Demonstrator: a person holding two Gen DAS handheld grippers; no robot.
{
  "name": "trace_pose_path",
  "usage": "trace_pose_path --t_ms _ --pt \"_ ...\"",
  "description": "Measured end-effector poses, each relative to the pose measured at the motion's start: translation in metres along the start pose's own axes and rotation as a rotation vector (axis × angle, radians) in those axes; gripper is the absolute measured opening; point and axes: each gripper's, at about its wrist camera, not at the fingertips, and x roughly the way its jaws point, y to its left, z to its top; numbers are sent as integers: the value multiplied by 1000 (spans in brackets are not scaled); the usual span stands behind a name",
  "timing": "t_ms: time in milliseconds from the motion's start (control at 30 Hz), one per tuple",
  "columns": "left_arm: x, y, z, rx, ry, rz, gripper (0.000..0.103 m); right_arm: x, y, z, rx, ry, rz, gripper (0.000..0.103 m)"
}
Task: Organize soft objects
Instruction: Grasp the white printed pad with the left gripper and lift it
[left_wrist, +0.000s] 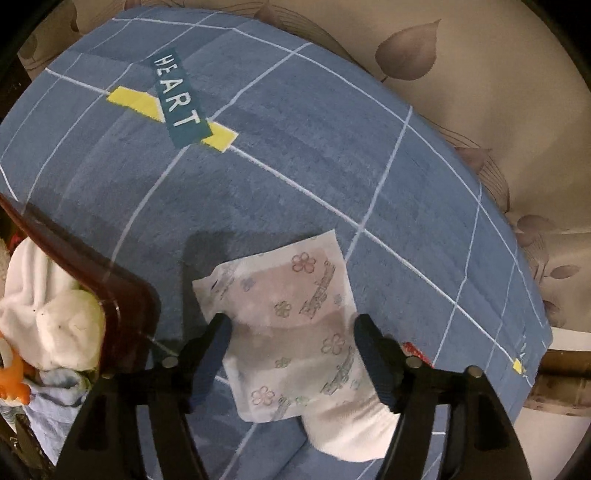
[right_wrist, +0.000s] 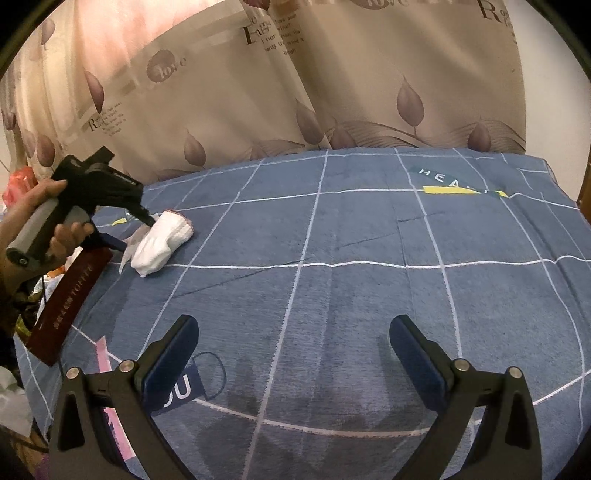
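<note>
A white packet with a flower print (left_wrist: 295, 325) lies on the blue checked bedsheet (left_wrist: 295, 166), with a white knitted glove (left_wrist: 351, 432) beside and partly under it. My left gripper (left_wrist: 293, 328) is open, its fingers on either side of the packet just above it. In the right wrist view the left gripper (right_wrist: 125, 229) hovers over the glove (right_wrist: 162, 240) and the packet (right_wrist: 129, 251). My right gripper (right_wrist: 293, 339) is open and empty above the bare sheet, well to the right of them.
A dark red box (left_wrist: 122, 295) at the left holds white cloths (left_wrist: 48, 310), an orange toy (left_wrist: 14, 380) and pale blue fabric. It shows in the right wrist view (right_wrist: 66, 302) too. A leaf-print curtain (right_wrist: 295, 92) hangs behind the bed. The bed edge (left_wrist: 535, 332) runs at the right.
</note>
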Motion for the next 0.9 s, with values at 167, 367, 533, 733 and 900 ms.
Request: trace_pose_path --t_ms 167,367,533,733,900 --pt "9 -20 -4 93 -16 93 83 -2 -1 0 6 -7 5 103" --pt "8 -21 -11 77 -85 111 80 -3 -1 0 13 -12 11 103" --pt "-3 -16 -17 127 -122 133 18 -3 -3 0 21 -11 14 103" --pt "-16 -3 -33 145 -125 22 16 -1 -6 1 37 0 11 103" --pt "-42 8 -75 202 -173 -81 16 2 -10 1 55 16 1 103"
